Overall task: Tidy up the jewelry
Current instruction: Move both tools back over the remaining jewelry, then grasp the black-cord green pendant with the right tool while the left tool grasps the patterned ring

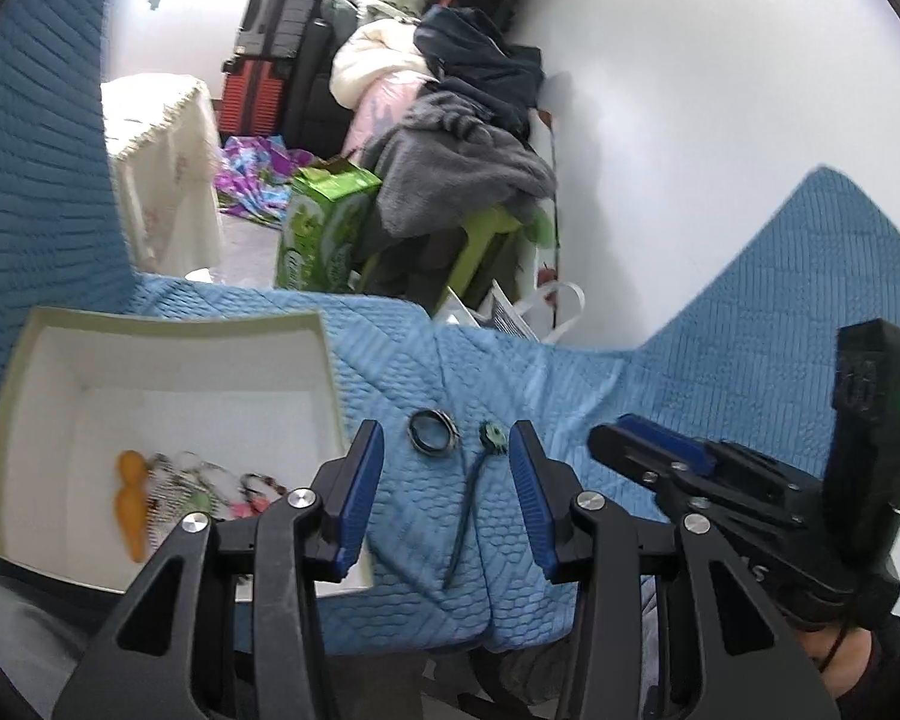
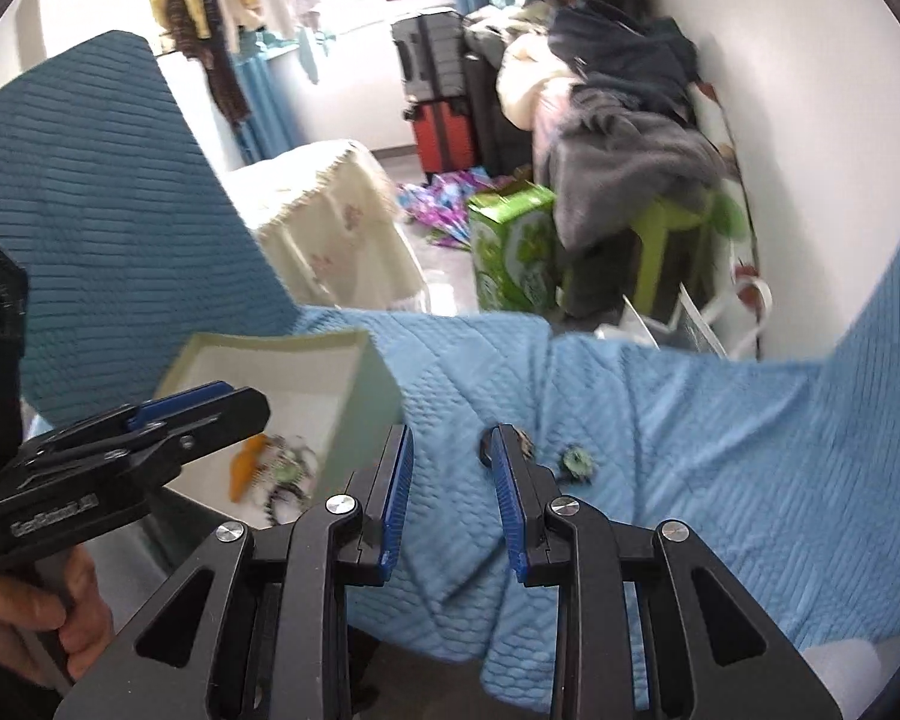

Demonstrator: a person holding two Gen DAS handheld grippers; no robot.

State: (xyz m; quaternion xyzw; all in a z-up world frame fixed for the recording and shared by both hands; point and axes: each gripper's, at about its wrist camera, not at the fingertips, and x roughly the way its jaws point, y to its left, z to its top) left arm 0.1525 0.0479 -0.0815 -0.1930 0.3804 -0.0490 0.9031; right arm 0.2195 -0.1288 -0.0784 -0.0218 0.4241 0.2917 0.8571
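Here, two jewelry pieces lay on the light blue quilted cover (image 1: 390, 540) between the left gripper's (image 1: 447, 450) wide-open, empty fingers: one dark metal ring (image 1: 431, 431) and one green-headed hairpin (image 1: 491, 439). Left of those fingers sat one white cardboard box (image 1: 174, 324) holding one orange pendant (image 1: 131, 501) and tangled beads. The right gripper (image 2: 453, 450) was open too, empty.

Between our left tongs (image 1: 447, 468) lies open quilted cover (image 1: 720, 372), interrupted only by the ring (image 1: 431, 432) and the green hairpin (image 1: 480, 480). The white box (image 1: 174, 330) blocks the left side; our right tongs (image 1: 648, 450) stand close on the right.
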